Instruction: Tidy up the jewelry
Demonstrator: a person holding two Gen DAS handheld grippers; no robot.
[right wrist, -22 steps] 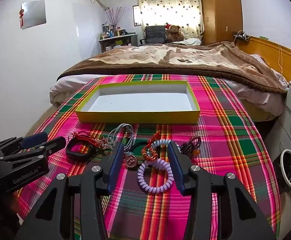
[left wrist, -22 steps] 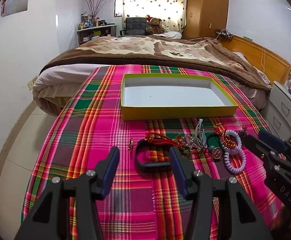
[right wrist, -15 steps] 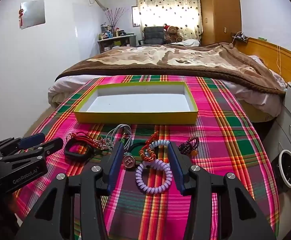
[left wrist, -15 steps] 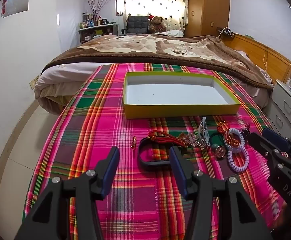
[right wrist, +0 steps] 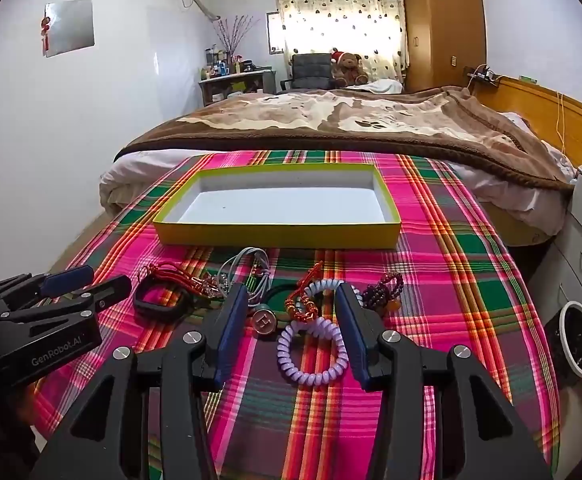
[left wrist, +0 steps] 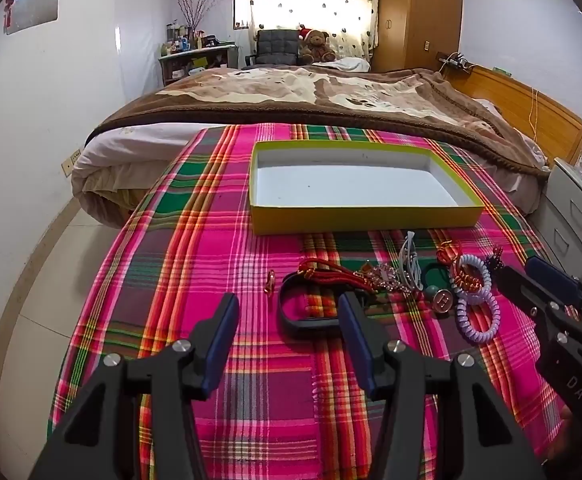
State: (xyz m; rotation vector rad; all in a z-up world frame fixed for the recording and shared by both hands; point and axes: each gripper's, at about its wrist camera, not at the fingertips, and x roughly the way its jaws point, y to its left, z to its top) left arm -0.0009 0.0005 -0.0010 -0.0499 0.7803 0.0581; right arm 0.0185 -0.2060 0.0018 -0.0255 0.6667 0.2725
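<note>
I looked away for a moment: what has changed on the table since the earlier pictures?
Little. The right gripper has eased closer to the purple coil band, which now sits between its open fingers, not gripped. The left gripper stays open, short of the black band. No jewelry has moved, and the yellow box holds none.

- Tabletop [right wrist: 471, 264] covered by a pink-green plaid cloth.
- Yellow tray [right wrist: 279, 236] at the far side.
- Near it: black band [left wrist: 307, 322], purple coil bracelet [right wrist: 311, 354], dark bead bracelet [right wrist: 383, 292], red cords [left wrist: 331, 276].
</note>
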